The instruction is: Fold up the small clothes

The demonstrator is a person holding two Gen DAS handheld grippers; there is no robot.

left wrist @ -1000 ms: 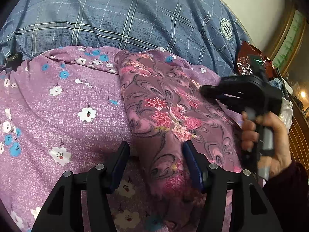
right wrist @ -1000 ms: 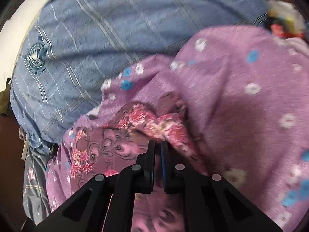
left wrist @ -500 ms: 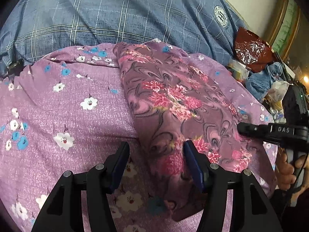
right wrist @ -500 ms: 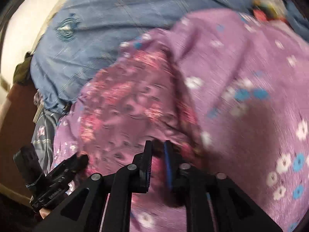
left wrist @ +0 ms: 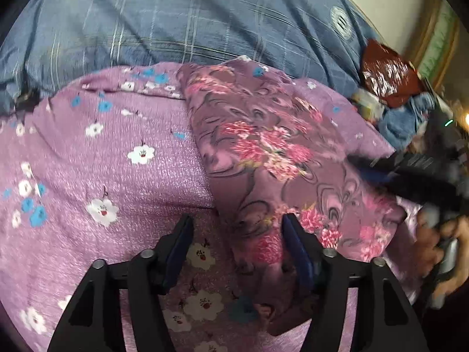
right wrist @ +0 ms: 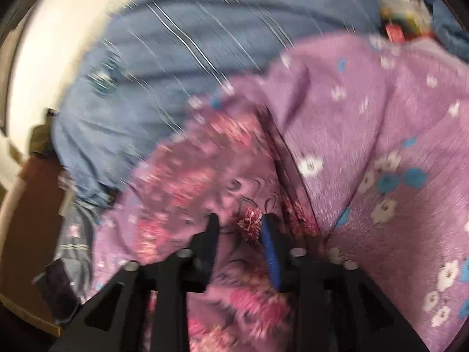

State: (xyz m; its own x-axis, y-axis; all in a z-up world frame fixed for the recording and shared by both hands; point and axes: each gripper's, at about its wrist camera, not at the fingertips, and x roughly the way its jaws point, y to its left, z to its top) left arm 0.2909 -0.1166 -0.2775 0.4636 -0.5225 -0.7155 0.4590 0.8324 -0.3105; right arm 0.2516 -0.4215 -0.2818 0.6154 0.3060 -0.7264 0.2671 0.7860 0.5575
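Left wrist view first: we've got our left tongs (left wrist: 236, 231) spread wide apart, nothing clamped between them. They sit low over the near end of the folded floral garment (left wrist: 263, 158), a mauve piece with pink flower clusters and dark swirls. One blue-padded finger is on the purple bedspread (left wrist: 117, 176) side, the other over the garment itself.

That garment lies as a long strip running away from us across the purple bedspread with its white and blue flowers. Its far end reaches up to the blue plaid blanket (left wrist: 176, 23) behind. So it's basically lying on the bed, right of centre in this view.

Over on the right edge we can see our right tongs (left wrist: 395, 173) coming in from the side, pretty blurry, tips over the garment's right portion. Our right hand (left wrist: 439, 243) is wrapped round the handle below it. Behind that there's a dark red crinkly bag (left wrist: 387, 73) and some blue cloth, too smeared to say more.

Right wrist view is heavily motion-blurred. Still, the right tongs (right wrist: 239, 228) show a clear gap between the fingers, so released, with the floral garment (right wrist: 190, 182) under and ahead of them. We can't tell if the tips touch the fabric. Purple bedspread (right wrist: 381, 146) sits to the right, blue plaid blanket (right wrist: 176, 58) beyond.
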